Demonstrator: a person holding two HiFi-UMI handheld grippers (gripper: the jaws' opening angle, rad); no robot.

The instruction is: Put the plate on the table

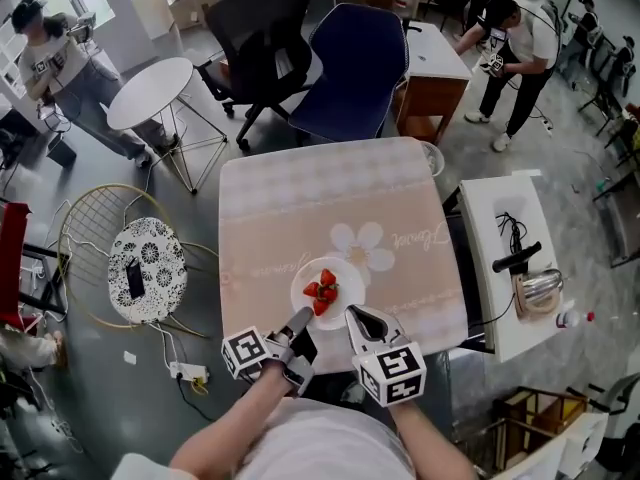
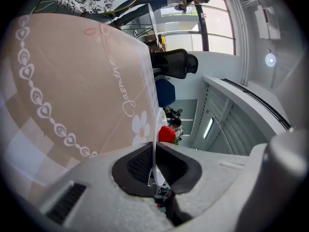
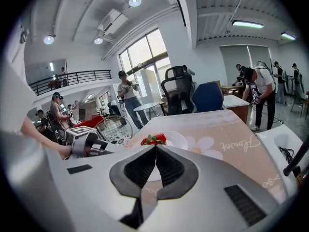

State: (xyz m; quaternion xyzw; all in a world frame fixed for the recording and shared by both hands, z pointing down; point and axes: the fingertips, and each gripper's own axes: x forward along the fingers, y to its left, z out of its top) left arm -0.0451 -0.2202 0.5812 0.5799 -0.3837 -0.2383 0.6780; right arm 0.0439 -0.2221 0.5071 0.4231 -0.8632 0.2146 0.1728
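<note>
Plate (image 1: pixel 349 280) clamped at rim by left hand-held gripper (image 1: pixel 300 320).

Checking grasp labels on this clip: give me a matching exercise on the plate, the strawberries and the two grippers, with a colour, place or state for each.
Things:
1. plate
2. strawberries
3. left gripper
4. right gripper

Colour, place or state:
A. shut, holding nothing
B. white
C. shut on the plate's rim
D. lying on the plate

Pairs: 1-B, 2-D, 3-C, 4-A
</note>
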